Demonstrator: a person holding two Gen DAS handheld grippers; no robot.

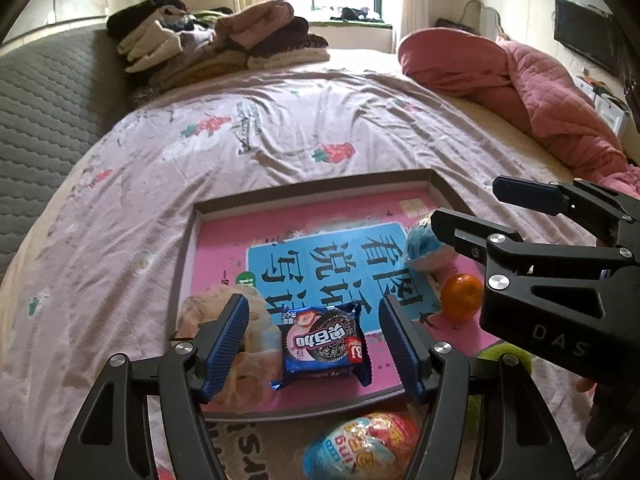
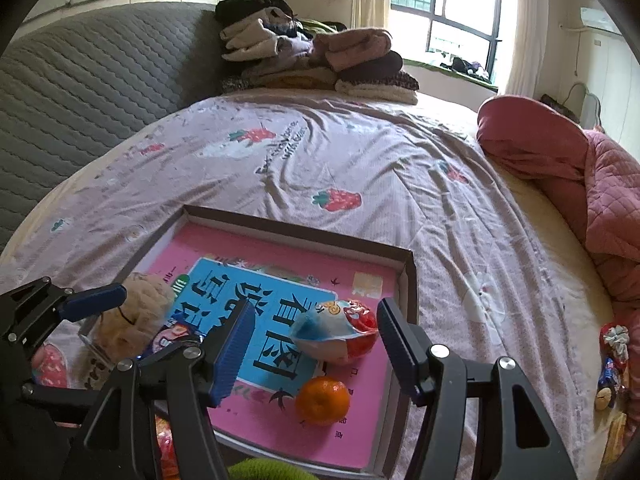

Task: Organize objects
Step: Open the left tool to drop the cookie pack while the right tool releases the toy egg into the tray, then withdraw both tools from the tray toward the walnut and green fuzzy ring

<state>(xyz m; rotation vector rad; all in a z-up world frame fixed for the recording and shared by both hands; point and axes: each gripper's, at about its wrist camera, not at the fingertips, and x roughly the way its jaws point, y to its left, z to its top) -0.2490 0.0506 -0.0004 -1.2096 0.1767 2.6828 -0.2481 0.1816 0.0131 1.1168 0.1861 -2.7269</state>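
A shallow cardboard tray point(image 1: 304, 196) lined with a pink and blue book cover lies on the bed. In it are a blue cookie pack point(image 1: 324, 346), a cream plush toy point(image 1: 208, 312), an orange point(image 1: 460, 296) and a blue-and-white wrapped egg toy point(image 1: 424, 246). My left gripper point(image 1: 316, 344) hovers open above the cookie pack and holds nothing. My right gripper point(image 2: 318, 344) is open above the egg toy point(image 2: 340, 332) and the orange point(image 2: 322, 400), also holding nothing. It shows at the right of the left wrist view as the right gripper point(image 1: 466, 204).
A colourful wrapped egg point(image 1: 360, 448) and a green object point(image 1: 504, 356) lie just in front of the tray. Folded clothes point(image 1: 224, 40) are stacked by the grey headboard point(image 1: 44, 112). A pink quilt point(image 1: 532, 84) bunches on the right, with small wrapped items point(image 2: 612, 360) beside it.
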